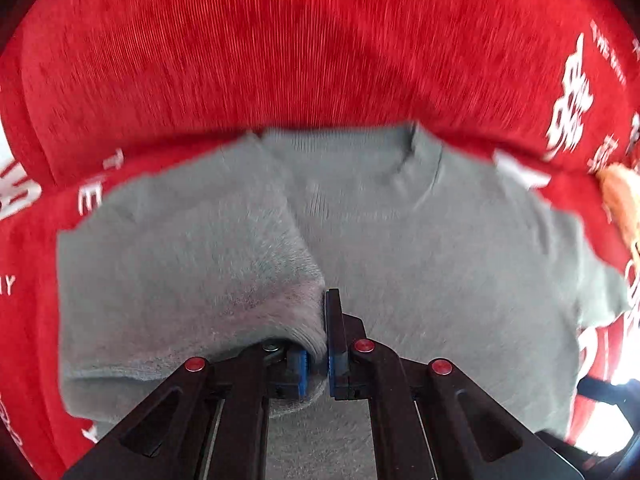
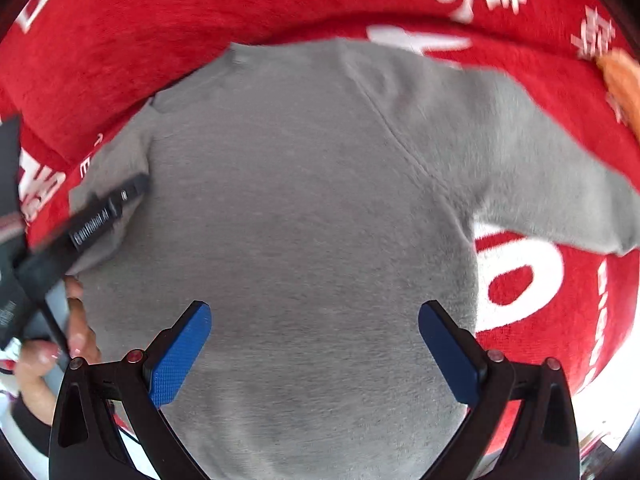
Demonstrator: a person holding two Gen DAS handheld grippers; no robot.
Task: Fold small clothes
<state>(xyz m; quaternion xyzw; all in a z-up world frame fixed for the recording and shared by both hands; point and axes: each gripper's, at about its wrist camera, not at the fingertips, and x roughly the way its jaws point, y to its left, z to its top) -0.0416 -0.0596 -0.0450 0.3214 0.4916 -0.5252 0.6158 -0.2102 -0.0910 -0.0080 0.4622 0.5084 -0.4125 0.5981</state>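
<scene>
Flat on a red blanket (image 1: 280, 60) with white lettering lies a grey sweater (image 2: 312, 200), its neck pointing away from both cameras and its hem toward them, so its long axis runs straight ahead of the jaws. In the right wrist view the right gripper (image 2: 314, 344) hovers over the lower body of the sweater with its jaws spread wide and nothing between the blue pads (image 2: 180, 356). One sleeve (image 2: 540, 168) stretches out ahead and to the right of those jaws, lying on the blanket; its cuff reaches the right edge of the view. To the left of the jaws the left gripper (image 2: 92, 224) shows as a dark bar over the sweater's other side, with a hand (image 2: 76, 320) behind it.

In the left wrist view the left gripper (image 1: 318, 360) has its jaws pinched together on a fold of grey cloth, which bunches up just left of the jaws and drapes over the left pad. The collar (image 1: 416, 160) sits ahead and a little right of those jaws. An orange thing (image 1: 620, 200), too blurred to name, lies on the blanket far to the right.
</scene>
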